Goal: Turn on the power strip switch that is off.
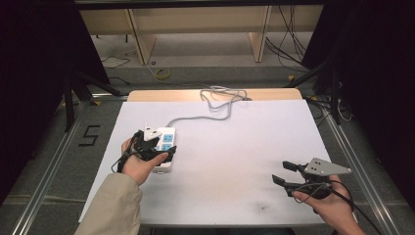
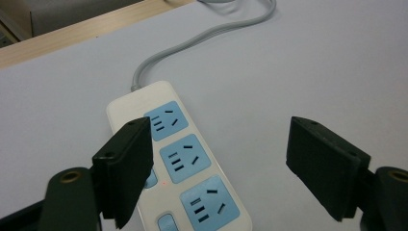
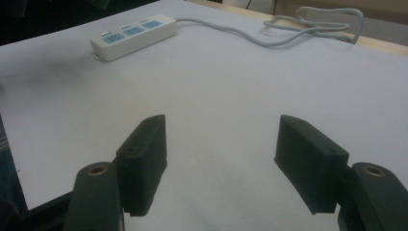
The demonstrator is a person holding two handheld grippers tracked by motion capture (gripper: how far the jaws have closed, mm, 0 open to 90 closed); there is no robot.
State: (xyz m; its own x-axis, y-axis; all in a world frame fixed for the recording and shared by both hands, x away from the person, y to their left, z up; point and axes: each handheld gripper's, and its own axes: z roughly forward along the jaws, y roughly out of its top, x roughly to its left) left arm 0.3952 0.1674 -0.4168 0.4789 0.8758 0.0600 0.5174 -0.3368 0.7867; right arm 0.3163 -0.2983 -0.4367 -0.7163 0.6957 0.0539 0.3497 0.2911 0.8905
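A white power strip (image 1: 167, 138) with three blue sockets lies on the left part of the white sheet (image 1: 235, 147). Its grey cable (image 1: 195, 118) runs toward the far edge. My left gripper (image 1: 157, 146) hovers over the strip's near end, open. In the left gripper view the strip (image 2: 192, 163) lies below the wide-apart jaws of that gripper (image 2: 219, 127), partly behind the left one, and no pad presses on it. My right gripper (image 1: 281, 172) stands open and empty at the near right, above bare sheet. The right gripper view has this gripper (image 3: 221, 120) facing the far-off strip (image 3: 134, 34).
The cable's loose coil (image 1: 222, 98) rests at the table's far wooden edge (image 1: 147, 94). Metal frame rails (image 1: 54, 161) run along both sides of the table. Wooden shelving (image 1: 195, 29) and floor cables lie beyond. Bare sheet stretches between the two hands.
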